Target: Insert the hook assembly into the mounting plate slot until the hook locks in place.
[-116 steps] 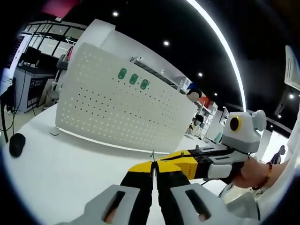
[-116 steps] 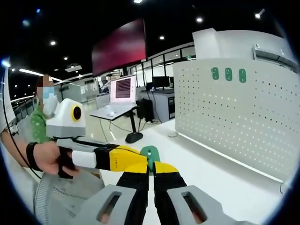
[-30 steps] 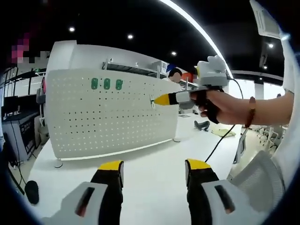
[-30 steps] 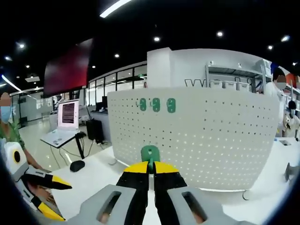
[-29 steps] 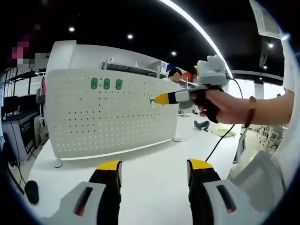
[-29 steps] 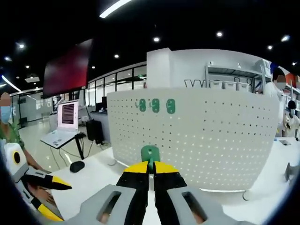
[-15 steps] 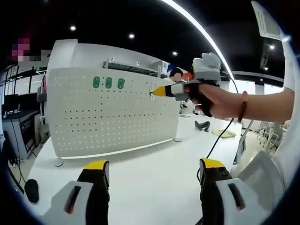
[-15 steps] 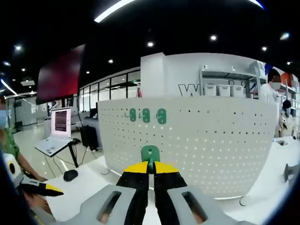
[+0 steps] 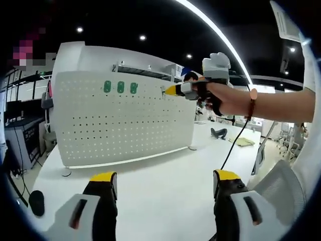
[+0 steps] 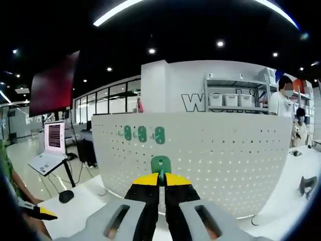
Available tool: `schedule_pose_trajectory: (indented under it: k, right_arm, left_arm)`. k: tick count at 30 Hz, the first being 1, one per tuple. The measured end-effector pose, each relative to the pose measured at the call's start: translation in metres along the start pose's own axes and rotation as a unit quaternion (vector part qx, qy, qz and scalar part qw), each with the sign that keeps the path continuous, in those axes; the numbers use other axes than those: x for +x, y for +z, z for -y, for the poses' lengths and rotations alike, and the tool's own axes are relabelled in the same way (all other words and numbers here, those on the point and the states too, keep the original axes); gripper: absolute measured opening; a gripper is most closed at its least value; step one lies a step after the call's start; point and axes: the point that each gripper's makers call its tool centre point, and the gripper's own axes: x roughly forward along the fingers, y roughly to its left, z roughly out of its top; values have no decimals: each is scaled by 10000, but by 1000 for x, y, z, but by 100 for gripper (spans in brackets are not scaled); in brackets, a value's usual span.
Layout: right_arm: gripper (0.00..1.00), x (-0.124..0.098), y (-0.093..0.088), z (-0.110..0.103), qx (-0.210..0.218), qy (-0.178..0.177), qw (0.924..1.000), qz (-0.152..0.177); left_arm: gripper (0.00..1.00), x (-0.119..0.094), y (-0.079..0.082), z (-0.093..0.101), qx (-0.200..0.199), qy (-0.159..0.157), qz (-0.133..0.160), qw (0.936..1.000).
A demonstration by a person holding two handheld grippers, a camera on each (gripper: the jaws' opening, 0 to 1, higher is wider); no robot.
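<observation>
The right tongs [image 10: 159, 187] are clamped narrow on the green hook assembly [image 10: 160, 164], whose rounded head stands just past the yellow tips. Directly ahead along the tongs' own line is the white perforated mounting plate [image 10: 220, 165], upright on the white surface [image 9: 165, 181]; the hook reads against its hole field, below and slightly right of three green hooks [image 10: 142, 134] already seated in the upper row. In the left gripper view the right tongs [image 9: 165, 91] are carried by a hand [image 9: 225, 99] near the plate's upper right portion, tips pointing at the plate face; whether the hook touches it cannot be told. The left tongs [image 9: 163, 188] stand wide, empty, low over the surface and well apart from the plate. The right side is clearly nearer; judged so, the coming move is a straight push forward along the tongs' long axis into a slot.
</observation>
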Motion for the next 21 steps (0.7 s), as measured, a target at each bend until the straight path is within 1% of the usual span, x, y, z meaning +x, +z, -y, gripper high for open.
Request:
schedule_pose_trajectory:
  k: [5,7,9,12,19,21]
  right_arm:
    - [1,6,3,4,28,-90,10000,24]
    - [1,9,3,7,154,-129,9998,29]
    - [1,13,0,11,123,-250,9996,-84]
    - [1,17,2,14,283,-300,9991,-36]
    - [1,29,14,17,237,-411,9989,28]
    - [1,32,17,18,286,-404,9988,64]
  left_arm:
    - [80,0,-2,0,-28,6,18,10000]
    - [80,-1,-1,-1,-33,25,32,10000]
    - [80,0,0,1,-49,5,57,10000]
    - [80,1,0,2,-17,-37,43,10000]
    - [81,2,1,4,10,-85,30,10000]
    - [81,2,0,4,7,-88,11,10000]
